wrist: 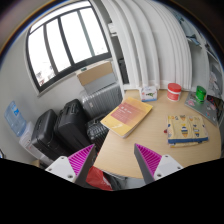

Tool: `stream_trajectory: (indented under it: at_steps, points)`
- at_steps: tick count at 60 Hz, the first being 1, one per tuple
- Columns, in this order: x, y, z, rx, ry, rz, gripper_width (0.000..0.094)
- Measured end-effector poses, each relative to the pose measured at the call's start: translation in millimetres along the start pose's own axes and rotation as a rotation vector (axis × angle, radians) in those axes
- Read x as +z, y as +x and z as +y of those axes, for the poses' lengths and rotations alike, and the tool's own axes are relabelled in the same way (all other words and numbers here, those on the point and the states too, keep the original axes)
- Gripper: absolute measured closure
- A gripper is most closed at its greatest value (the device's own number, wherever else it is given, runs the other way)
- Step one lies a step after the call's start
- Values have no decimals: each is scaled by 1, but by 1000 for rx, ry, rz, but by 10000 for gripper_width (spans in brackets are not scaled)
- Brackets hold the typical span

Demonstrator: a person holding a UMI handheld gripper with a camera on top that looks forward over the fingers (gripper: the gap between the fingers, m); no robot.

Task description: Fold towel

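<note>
A yellow towel (pixel 125 117) with a reddish edge lies flat on the light wooden table (pixel 120 150), well beyond my fingers. My gripper (pixel 113 162) hovers above the table's near corner. Its fingers are wide apart, with the magenta pads (pixel 78 160) at either side and nothing between them. Below the gap I see the table's edge and something red (pixel 96 178) lower down.
A red cup (pixel 175 91) and a green object (pixel 200 95) stand at the table's far side. A wooden toy board (pixel 185 128) lies to the right of the towel. Black suitcases (pixel 60 125) and a water bottle (pixel 15 118) stand on the floor at the left, below a window.
</note>
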State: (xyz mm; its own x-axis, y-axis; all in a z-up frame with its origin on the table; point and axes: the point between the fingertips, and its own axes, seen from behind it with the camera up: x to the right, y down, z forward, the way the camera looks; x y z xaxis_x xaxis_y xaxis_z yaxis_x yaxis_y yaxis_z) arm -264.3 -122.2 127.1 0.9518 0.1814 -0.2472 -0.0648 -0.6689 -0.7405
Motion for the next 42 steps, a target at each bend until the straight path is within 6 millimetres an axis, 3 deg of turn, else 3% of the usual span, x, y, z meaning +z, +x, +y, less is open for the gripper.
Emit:
stream_trajectory:
  at_steps: [2,7,8,9,16,26,29,30,33,35,37,39,42]
  points:
    - [5,10,3,-16,-6,8,115]
    - [33,63,24,-38,-59,54,128]
    - [25,61,33,-35,-79,69,130]
    - [39,84,32,-35,-101,80,132]
    - [66,174,27,-67,-89,216,134]
    - [96,248,12,-101,-71,295,193]
    - [107,258,21,-127,-96,289,283]
    - [108,258,11,-121,-70,263,324]
    - [111,265,9,-131,-41,262,501]
    - [110,270,10,-155,-42,269,631]
    - [108,277,8,-182,-41,285,858]
    - [104,289,6,-213,-35,337,897]
    - [105,284,5,-231,-14,323,907]
